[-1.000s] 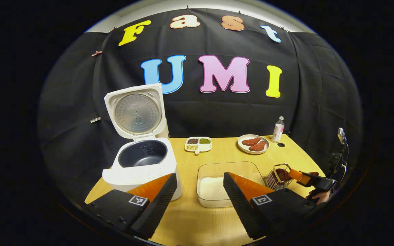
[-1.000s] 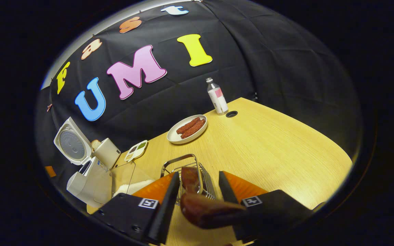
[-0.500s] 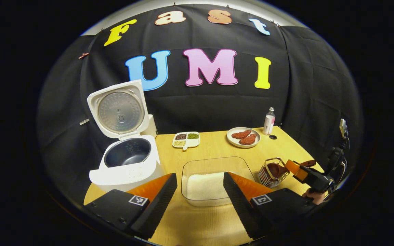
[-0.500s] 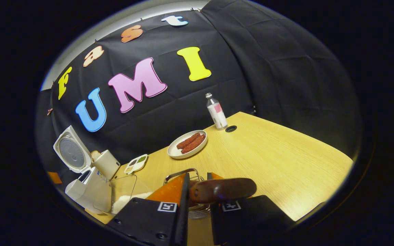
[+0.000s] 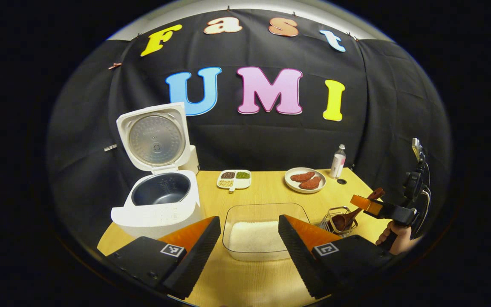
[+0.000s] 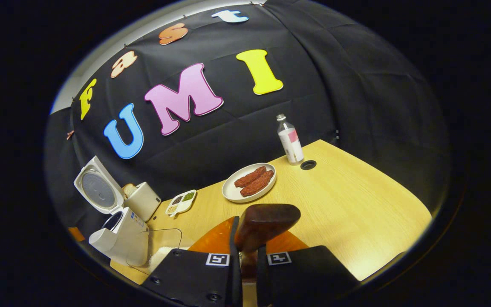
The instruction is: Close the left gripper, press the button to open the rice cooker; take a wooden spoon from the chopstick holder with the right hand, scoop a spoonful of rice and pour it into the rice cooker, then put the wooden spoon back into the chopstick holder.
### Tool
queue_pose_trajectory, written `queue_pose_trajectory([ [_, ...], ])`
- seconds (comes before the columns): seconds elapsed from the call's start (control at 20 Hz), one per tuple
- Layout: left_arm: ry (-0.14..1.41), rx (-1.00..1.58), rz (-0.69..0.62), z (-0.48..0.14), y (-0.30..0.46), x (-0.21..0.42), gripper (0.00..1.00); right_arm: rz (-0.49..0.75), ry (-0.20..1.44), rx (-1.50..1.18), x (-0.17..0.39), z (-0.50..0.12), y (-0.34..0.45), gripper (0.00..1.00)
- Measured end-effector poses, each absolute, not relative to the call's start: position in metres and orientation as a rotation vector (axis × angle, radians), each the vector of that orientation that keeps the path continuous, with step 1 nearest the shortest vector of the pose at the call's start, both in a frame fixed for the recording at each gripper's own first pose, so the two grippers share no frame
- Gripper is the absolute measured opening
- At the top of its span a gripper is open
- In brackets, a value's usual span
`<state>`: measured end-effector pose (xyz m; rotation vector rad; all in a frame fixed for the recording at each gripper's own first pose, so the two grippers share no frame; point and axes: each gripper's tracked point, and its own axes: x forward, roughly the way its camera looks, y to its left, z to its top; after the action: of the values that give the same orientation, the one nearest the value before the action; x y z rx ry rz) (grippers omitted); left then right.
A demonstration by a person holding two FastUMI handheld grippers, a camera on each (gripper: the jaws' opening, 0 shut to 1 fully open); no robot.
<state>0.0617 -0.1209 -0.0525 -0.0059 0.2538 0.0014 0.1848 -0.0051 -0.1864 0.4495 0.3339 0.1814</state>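
My right hand-held gripper (image 6: 245, 260) pinches the wooden spoon (image 6: 267, 219) at lower centre, its bowl in the chopstick holder (image 5: 335, 219). My left hand-held gripper (image 5: 249, 243) is spread. Rice cooker (image 5: 156, 200) stands open, centre-left.

One rice cooker (image 5: 160, 200), one wooden spoon (image 5: 350, 217), one chopstick holder (image 5: 335, 221), one glass dish (image 5: 262, 230), one divided tray (image 5: 234, 179), one plate (image 5: 305, 180), one bottle (image 5: 338, 161), two grippers.
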Motion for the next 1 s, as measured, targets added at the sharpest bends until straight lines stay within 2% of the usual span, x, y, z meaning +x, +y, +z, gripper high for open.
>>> queue_pose_trajectory([
  [0.15, 0.226, -0.054, 0.012, -0.052, -0.11, 0.054, 0.95, 0.219, 0.297, 0.416, 0.192, -0.15, -0.001, 0.17],
  [0.2, 0.22, -0.072, 0.016, -0.053, -0.104, 0.052, 0.95, 0.224, 0.278, 0.395, 0.193, -0.135, -0.001, 0.12],
  [0.25, 0.213, -0.084, 0.022, -0.052, -0.096, 0.049, 0.95, 0.232, 0.256, 0.374, 0.195, -0.12, 0.002, 0.17],
  [0.55, 0.163, -0.147, 0.065, -0.051, -0.02, 0.028, 0.95, 0.269, 0.193, 0.329, 0.186, -0.051, 0.05, 0.17],
  [0.75, 0.154, -0.217, 0.07, -0.057, 0.028, 0.013, 0.95, 0.311, 0.195, 0.298, 0.17, -0.039, 0.108, 0.17],
  [1.0, 0.183, -0.223, 0.039, -0.072, 0.07, 0.0, 0.95, 0.34, 0.216, 0.298, 0.161, -0.056, 0.169, 0.17],
])
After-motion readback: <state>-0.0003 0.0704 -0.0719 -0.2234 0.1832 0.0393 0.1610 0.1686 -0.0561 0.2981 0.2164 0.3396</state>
